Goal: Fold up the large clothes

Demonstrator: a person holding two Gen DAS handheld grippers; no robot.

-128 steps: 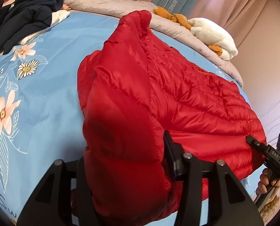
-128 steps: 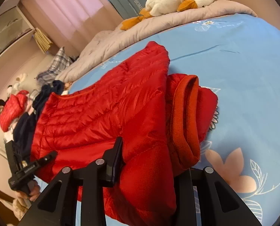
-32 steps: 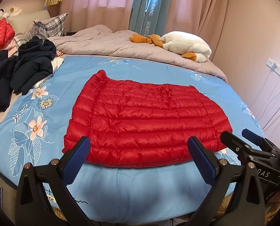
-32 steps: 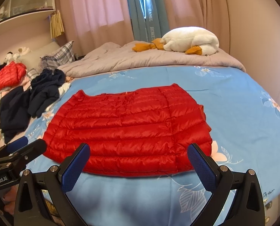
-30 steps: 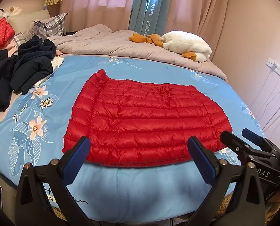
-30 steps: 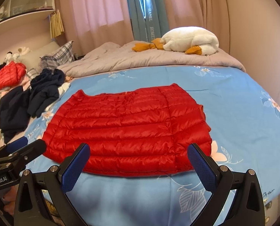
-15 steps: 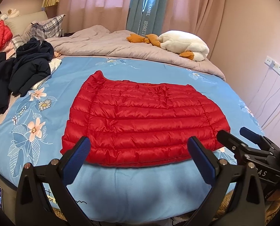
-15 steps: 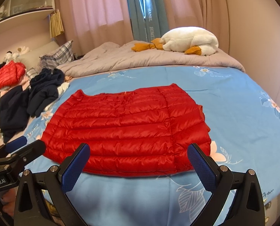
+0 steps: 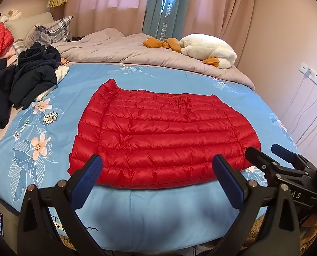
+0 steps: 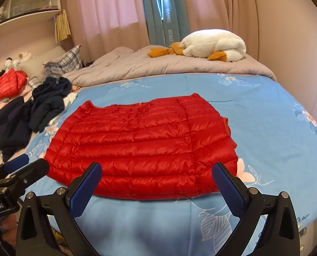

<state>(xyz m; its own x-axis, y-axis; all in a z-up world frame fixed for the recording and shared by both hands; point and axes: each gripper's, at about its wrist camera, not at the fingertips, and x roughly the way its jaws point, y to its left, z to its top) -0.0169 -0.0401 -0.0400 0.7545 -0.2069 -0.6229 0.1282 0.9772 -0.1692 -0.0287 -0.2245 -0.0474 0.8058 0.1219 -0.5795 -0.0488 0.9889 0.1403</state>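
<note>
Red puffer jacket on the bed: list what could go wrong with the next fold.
1. The red puffer jacket looks slick and puffy, so a fold may spring open or slide out of a claw.
2. Its near hem lies close to the edge of the blue bedsheet; a pull toward the person could drag it off.
3. The dark clothes pile sits close to its left side and could snag.

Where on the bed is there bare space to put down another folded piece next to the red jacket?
Bare blue sheet lies open between the red jacket and the bed's right edge, and in a strip between the jacket and the grey duvet. The left side is crowded by the pile of dark clothes. Both grippers, left and right, hover open at the near edge.
</note>
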